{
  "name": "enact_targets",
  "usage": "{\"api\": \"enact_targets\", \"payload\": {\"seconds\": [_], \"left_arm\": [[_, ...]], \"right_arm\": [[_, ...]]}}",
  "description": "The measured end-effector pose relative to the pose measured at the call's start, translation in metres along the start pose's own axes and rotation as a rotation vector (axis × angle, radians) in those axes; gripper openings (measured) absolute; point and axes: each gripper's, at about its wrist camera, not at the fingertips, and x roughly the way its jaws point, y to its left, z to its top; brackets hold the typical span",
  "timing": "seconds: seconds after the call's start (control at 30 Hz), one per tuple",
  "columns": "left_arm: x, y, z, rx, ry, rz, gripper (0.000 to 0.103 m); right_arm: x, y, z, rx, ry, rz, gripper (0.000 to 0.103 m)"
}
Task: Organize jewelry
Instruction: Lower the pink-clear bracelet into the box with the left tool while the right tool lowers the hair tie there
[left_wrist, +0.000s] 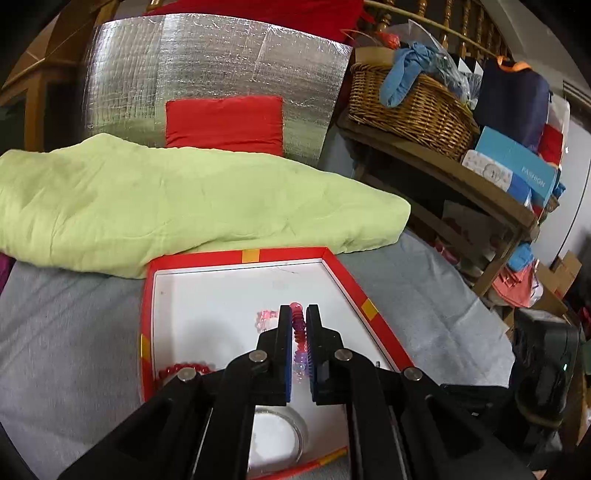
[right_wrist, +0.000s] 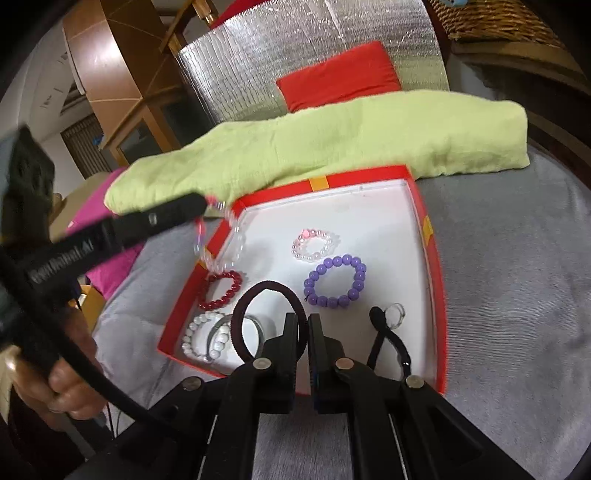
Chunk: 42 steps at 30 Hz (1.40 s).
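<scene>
A red box lid (left_wrist: 369, 306) (right_wrist: 428, 229) with a white inside lies on the grey cloth. My left gripper (left_wrist: 299, 314) is shut on a translucent pink and clear bead bracelet (left_wrist: 300, 332); in the right wrist view (right_wrist: 199, 206) it holds that bracelet (right_wrist: 236, 240) above the box's left edge. My right gripper (right_wrist: 303, 321) is shut on a black hair tie (right_wrist: 255, 295) over the box's near side. In the box lie a purple bead bracelet (right_wrist: 336, 280), a pink-white bracelet (right_wrist: 316, 245), a dark red bracelet (right_wrist: 221, 290) (left_wrist: 186, 369), a white bracelet (right_wrist: 207, 336), a clear ring (right_wrist: 395, 314) and another black tie (right_wrist: 388, 343).
A folded light green blanket (left_wrist: 184, 199) (right_wrist: 332, 140) lies just behind the box. A red cushion (left_wrist: 225, 122) leans on a silver foil panel (left_wrist: 207, 62). A wicker basket (left_wrist: 413, 107) and boxes sit on a wooden shelf at right. A clear round dish (left_wrist: 277, 439) lies in the box.
</scene>
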Motion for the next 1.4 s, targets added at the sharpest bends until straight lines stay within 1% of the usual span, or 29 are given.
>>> {"api": "enact_targets", "payload": {"seconds": [0.07,0.2,0.33,0.5,0.8,1.1,1.3,1.4], "left_arm": [[0.005,0.001,-0.002,-0.01,0.014,-0.004,0.007],[0.013,0.0,-0.012,0.002,0.033,-0.002,0.007],[0.025,-0.001,-0.018,0.02,0.084,0.009,0.007],[0.032,0.006,-0.02,0.0,0.102,0.01,0.007],[0.044,0.01,-0.024,-0.004,0.152,0.029,0.007],[0.043,0.015,-0.023,-0.019,0.156,0.04,0.007],[0.036,0.013,-0.018,-0.027,0.133,0.026,0.007],[0.031,0.011,-0.014,-0.025,0.118,0.018,0.007]], "right_arm": [[0.006,0.0,-0.001,-0.002,0.011,-0.002,0.006],[0.01,-0.001,-0.005,-0.004,0.026,-0.006,0.007],[0.013,-0.002,-0.007,-0.001,0.032,-0.012,0.007],[0.018,-0.006,-0.01,0.012,0.043,-0.028,0.007],[0.022,-0.007,-0.011,0.009,0.05,-0.038,0.007],[0.022,-0.006,-0.011,0.008,0.05,-0.038,0.007],[0.022,-0.008,-0.01,0.03,0.068,-0.026,0.007],[0.021,-0.01,-0.01,0.04,0.063,-0.022,0.008]]}}
